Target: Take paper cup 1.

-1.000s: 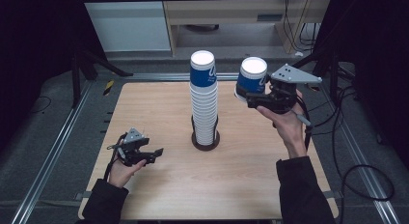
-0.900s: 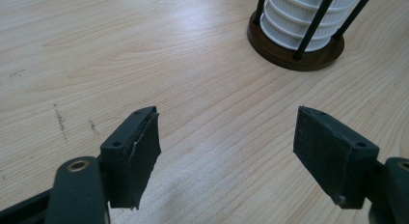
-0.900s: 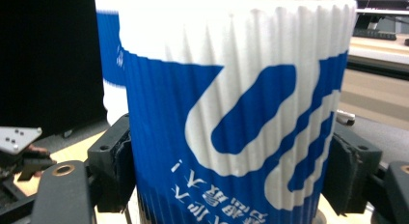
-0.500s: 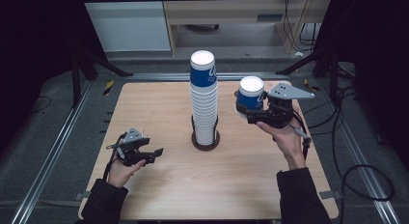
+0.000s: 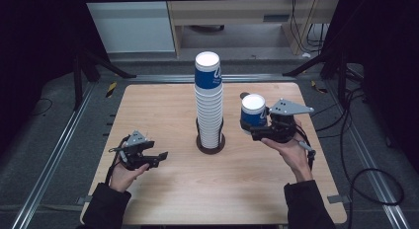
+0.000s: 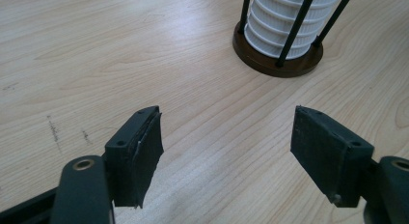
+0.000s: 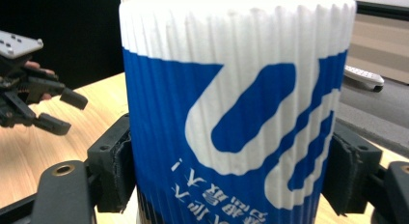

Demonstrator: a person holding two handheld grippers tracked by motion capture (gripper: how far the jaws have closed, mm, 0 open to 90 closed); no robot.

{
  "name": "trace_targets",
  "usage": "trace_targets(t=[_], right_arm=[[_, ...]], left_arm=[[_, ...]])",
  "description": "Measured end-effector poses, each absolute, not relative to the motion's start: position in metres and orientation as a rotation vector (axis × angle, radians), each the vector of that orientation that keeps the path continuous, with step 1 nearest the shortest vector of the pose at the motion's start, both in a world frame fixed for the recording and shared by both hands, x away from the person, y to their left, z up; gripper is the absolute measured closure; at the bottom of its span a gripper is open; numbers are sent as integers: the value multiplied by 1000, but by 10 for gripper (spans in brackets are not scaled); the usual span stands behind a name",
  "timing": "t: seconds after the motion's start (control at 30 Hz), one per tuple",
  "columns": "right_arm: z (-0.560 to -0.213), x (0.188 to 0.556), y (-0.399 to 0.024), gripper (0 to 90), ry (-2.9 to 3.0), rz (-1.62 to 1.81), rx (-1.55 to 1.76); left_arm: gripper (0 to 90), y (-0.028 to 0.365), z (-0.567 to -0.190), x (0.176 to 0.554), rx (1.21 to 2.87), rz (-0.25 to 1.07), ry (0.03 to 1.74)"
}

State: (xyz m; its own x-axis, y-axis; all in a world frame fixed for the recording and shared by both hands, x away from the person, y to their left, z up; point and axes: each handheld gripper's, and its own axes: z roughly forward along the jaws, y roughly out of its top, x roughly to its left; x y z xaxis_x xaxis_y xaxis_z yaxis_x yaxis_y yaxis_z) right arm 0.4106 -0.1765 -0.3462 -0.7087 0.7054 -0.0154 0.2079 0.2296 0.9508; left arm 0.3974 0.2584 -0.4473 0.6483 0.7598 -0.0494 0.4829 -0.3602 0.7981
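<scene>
Cup [image 5: 253, 113] sits between the jaws of my right hand-held gripper [image 5: 261, 130], squeezed on both sides, to the right of the stack [image 5: 208, 103]. It is upside down, with the white bottom facing up and the blue letters flipped. From above I cannot tell if it touches the table [image 5: 168, 110] or hangs just over it. In the right gripper view the cup [image 7: 236, 118] is so close that its top and bottom are cut off, and the pads [image 7: 115, 166] press its ribbed wall.

I see the stack standing in a dark round holder [image 5: 211, 144] in the middle of the table. Thin black rods hide part of it, and in the left gripper view just its lowest part [image 6: 284, 21] is in the picture.

My left hand-held gripper [image 5: 159, 159] is low over the table at the near left, well apart from the stack. Its jaws have just been closing, but they stand apart with nothing between them, just bare wood. My left hand [image 5: 123, 174] is partly hidden under it, and the sleeve is cut off at the edge.
</scene>
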Motion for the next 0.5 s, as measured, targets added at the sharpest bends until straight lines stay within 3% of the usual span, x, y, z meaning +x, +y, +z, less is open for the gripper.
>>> trace_targets(t=[0.5], right_arm=[[-376,403,-166,214,2201,1425,774]], left_arm=[[245,254,-445,395,2037,398,942]])
